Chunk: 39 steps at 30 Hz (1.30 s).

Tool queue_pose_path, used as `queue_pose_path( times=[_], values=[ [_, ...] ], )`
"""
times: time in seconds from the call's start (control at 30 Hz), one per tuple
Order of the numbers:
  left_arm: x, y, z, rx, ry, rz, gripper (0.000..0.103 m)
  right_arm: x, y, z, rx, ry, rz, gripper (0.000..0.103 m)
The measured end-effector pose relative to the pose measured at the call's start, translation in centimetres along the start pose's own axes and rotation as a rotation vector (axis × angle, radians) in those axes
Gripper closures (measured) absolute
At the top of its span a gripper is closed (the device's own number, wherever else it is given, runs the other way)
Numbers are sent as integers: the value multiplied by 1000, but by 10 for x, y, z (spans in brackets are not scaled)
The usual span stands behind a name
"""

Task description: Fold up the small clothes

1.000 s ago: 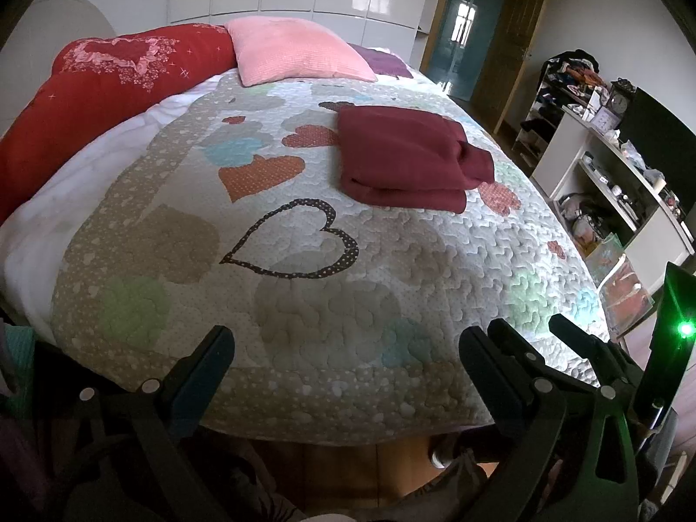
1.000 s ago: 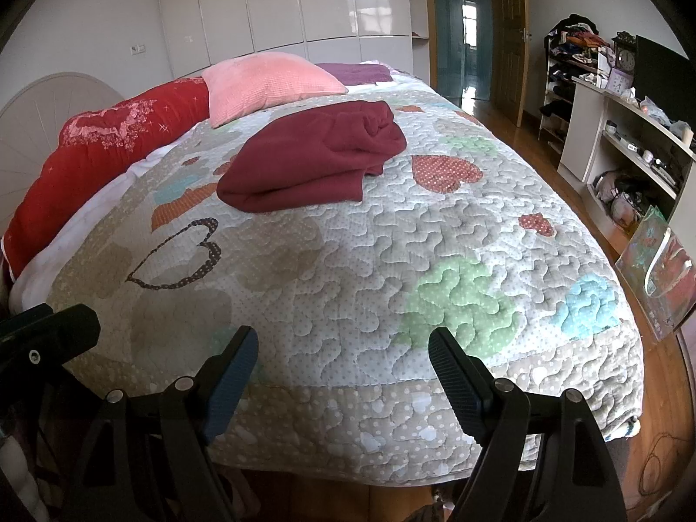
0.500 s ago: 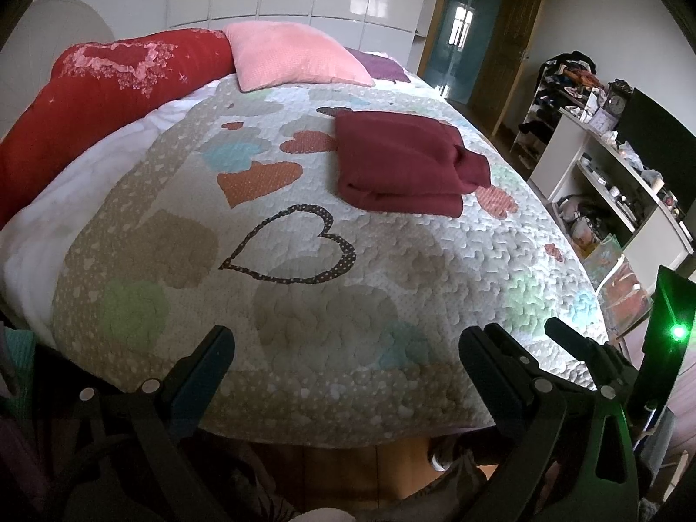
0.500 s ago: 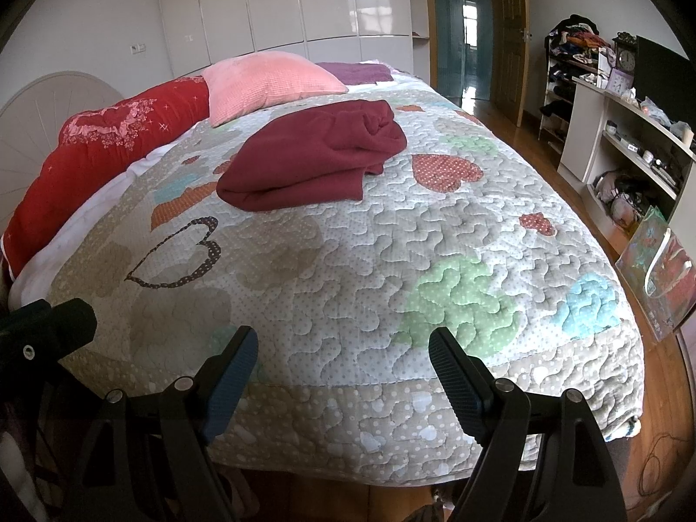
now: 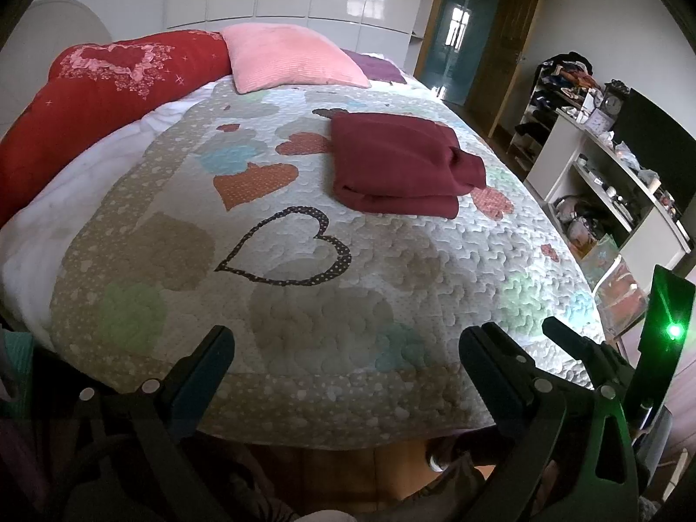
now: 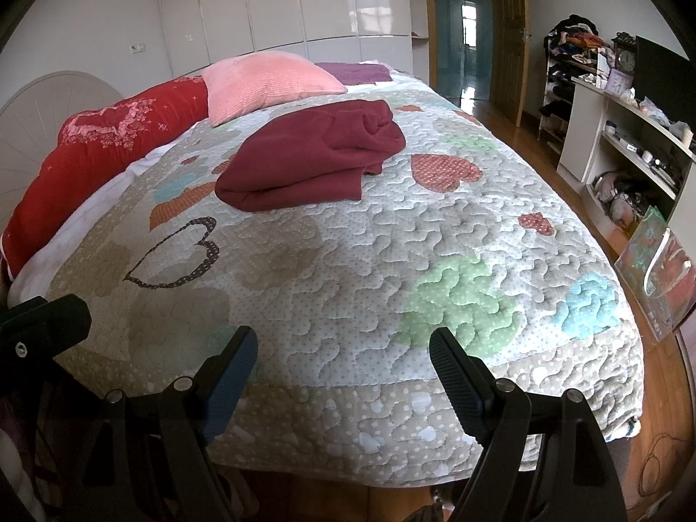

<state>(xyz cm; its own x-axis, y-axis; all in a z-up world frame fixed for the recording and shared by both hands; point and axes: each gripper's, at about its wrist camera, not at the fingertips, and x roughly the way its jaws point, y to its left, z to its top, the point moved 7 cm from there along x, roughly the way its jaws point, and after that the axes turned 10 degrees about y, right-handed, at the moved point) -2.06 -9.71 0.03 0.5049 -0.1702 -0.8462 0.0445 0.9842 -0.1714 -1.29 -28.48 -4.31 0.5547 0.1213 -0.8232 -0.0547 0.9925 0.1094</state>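
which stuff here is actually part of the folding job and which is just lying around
Part of the job:
- maroon garment, folded on the quilt
- left gripper, open, empty
- right gripper, open, empty

Just lying about:
- pink pillow
- red pillow
- purple cloth
- shelf clutter

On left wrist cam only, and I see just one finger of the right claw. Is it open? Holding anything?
Observer: The right claw is open and empty, down at the near edge of the quilt, well short of the clothes.
Operator: The maroon garment looks squarely folded from here. Is it?
Observer: Not quite. In the right wrist view, the maroon garment has a bunched lump at its far right end, and one corner pokes out below it.
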Motion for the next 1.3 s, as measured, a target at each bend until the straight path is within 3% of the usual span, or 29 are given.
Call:
queue_pose_path(
  times=[0.7, 1.3],
  values=[
    [58, -5, 0, 23, 143, 58, 0, 29, -41, 9, 45, 21, -47, 16],
    [71, -7, -2, 43, 177, 80, 0, 51, -38, 11, 15, 31, -35, 14]
  ],
)
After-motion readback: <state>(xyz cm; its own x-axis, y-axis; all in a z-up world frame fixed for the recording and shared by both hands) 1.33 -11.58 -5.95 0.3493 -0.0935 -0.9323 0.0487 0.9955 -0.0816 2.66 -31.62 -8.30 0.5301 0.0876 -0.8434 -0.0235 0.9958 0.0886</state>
